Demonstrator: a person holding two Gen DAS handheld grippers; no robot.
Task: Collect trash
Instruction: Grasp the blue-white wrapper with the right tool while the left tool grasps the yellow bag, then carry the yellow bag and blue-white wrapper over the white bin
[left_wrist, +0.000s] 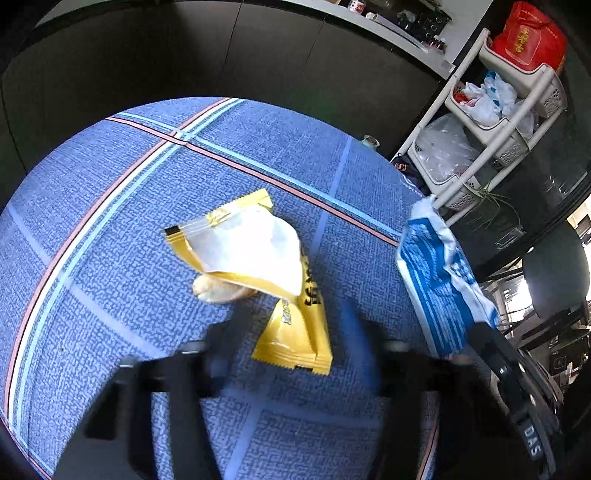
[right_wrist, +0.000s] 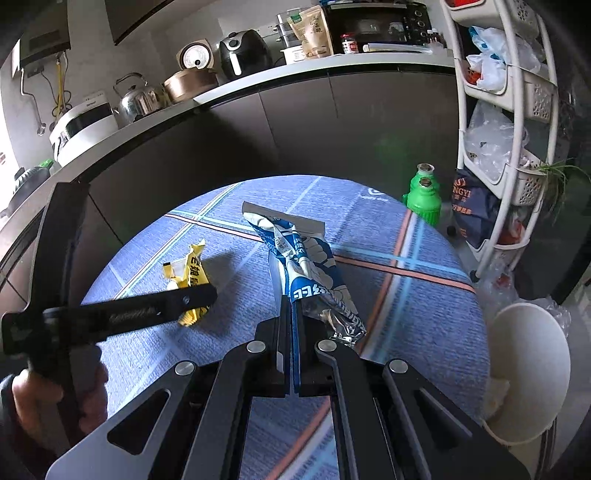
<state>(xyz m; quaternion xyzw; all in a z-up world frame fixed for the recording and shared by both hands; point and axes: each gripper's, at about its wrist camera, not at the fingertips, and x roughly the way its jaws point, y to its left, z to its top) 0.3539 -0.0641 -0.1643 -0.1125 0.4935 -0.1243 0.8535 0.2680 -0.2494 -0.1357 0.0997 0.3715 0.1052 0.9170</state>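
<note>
A torn yellow snack wrapper (left_wrist: 258, 254) with a white inside lies on the blue plaid tablecloth (left_wrist: 110, 221), and a pale bit of food (left_wrist: 218, 291) pokes out from under it. My left gripper (left_wrist: 291, 328) is blurred. Its fingers straddle the wrapper's lower end with a small gap on each side. From the right wrist view, that gripper (right_wrist: 195, 299) reaches over the same yellow wrapper (right_wrist: 188, 269). My right gripper (right_wrist: 291, 306) is shut on the near end of a crumpled blue-and-white wrapper (right_wrist: 306, 262), which also hangs at the right edge of the table in the left wrist view (left_wrist: 436, 288).
A white paper cup (right_wrist: 528, 369) sits at the table's right edge. Beyond the table stand a green bottle (right_wrist: 423, 195), a white rack of plastic bags (right_wrist: 509, 110) and dark cabinets under a counter with appliances (right_wrist: 240, 51). A person's hand (right_wrist: 88, 387) holds the left gripper.
</note>
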